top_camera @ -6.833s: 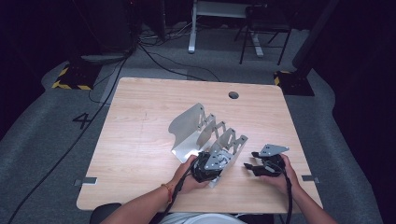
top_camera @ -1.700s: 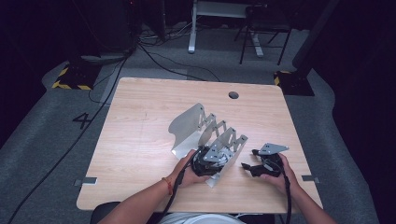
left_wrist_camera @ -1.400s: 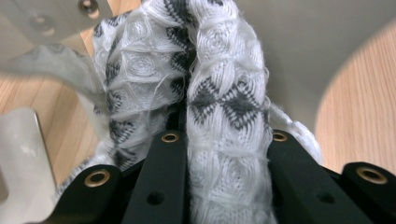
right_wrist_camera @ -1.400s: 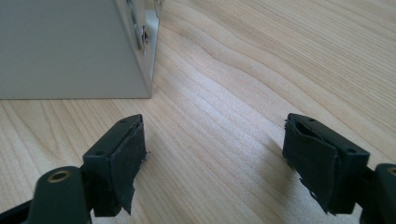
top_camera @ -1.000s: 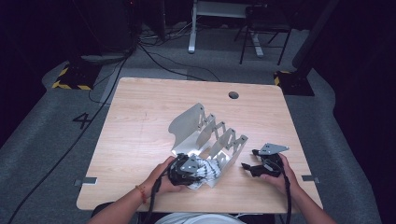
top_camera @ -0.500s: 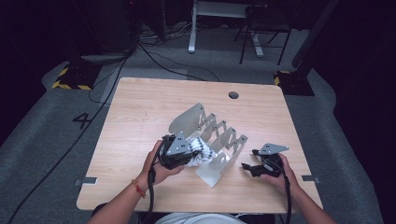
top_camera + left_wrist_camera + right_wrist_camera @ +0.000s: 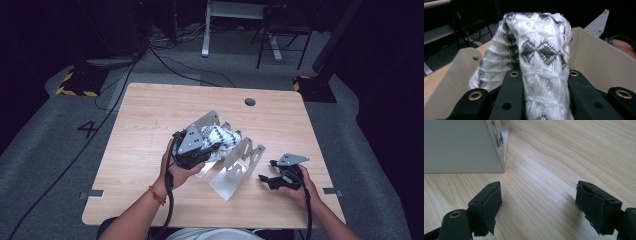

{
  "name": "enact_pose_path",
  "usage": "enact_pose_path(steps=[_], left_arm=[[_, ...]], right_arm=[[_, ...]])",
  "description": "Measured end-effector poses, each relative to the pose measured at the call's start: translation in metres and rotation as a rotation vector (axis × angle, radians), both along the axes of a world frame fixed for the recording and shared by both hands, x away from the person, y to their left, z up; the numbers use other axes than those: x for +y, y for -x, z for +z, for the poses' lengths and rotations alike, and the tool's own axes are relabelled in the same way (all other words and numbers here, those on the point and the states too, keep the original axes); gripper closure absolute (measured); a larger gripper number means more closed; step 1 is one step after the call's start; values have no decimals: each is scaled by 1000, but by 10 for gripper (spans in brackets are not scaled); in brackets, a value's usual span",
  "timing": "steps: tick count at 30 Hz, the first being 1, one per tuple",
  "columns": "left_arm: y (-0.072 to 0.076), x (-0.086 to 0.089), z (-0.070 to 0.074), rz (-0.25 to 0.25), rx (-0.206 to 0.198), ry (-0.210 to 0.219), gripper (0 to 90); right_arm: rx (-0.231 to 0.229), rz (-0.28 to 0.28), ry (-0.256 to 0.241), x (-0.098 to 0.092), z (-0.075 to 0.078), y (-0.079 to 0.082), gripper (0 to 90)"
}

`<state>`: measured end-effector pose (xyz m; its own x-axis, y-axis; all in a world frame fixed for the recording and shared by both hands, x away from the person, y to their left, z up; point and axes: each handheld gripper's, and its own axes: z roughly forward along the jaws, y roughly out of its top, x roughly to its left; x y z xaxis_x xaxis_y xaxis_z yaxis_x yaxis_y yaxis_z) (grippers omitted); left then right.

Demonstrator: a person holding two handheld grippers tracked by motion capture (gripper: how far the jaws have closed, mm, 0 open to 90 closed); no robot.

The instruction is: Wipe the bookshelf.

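While the left gripper [image 7: 192, 147] clamps the patterned knit cloth [image 7: 541, 62] above the metal rack's [image 7: 235, 172] far slots (probably to seat it between dividers), the right gripper [image 7: 539, 205] rests open-jawed near-right, clear of the work.

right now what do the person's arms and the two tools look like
Both tools are black. The left tool and the right tool each carry a grey three-cornered plate on top and trail a black cable along the forearm. The right tool's jaws have black padded faces with frayed edges. The arms are bare of sleeves; the left wrist wears a red band.
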<state>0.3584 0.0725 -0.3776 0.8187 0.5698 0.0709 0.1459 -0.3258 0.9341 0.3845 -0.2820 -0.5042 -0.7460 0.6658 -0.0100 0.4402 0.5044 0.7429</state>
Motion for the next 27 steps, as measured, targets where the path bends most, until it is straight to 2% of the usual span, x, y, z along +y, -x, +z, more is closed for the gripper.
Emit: enact_pose_path(steps=[2, 4, 8, 11, 13, 16, 18, 21, 25, 27], left_arm=[[0, -7, -6, -9, 11, -20, 779], [1, -14, -12, 2, 4, -68, 779], [1, -22, -26, -13, 28, -106, 778], [-2, -23, -37, -25, 66, -97, 780], [-6, -21, -41, -36, 94, -71, 782], [-7, -20, -45, -53, 112, -58, 783], [-7, -21, -50, -62, 124, -84, 785], [-7, -26, -61, -56, 138, -158, 783], [-9, -31, -73, -63, 176, -159, 781], [-11, -35, -80, -59, 184, -190, 782]], right_arm=[[0, 0, -1, 0, 0, 0, 212], [0, 0, -1, 0, 0, 0, 212], [0, 0, -1, 0, 0, 0, 212], [0, 0, -1, 0, 0, 0, 212], [-1, 0, -1, 0, 0, 0, 212], [0, 0, -1, 0, 0, 0, 212], [-1, 1, 0, 0, 0, 0, 213], [-2, 3, -1, 0, 0, 0, 215], [-2, 5, -2, 0, 0, 0, 215], [0, 6, -2, 0, 0, 0, 215]])
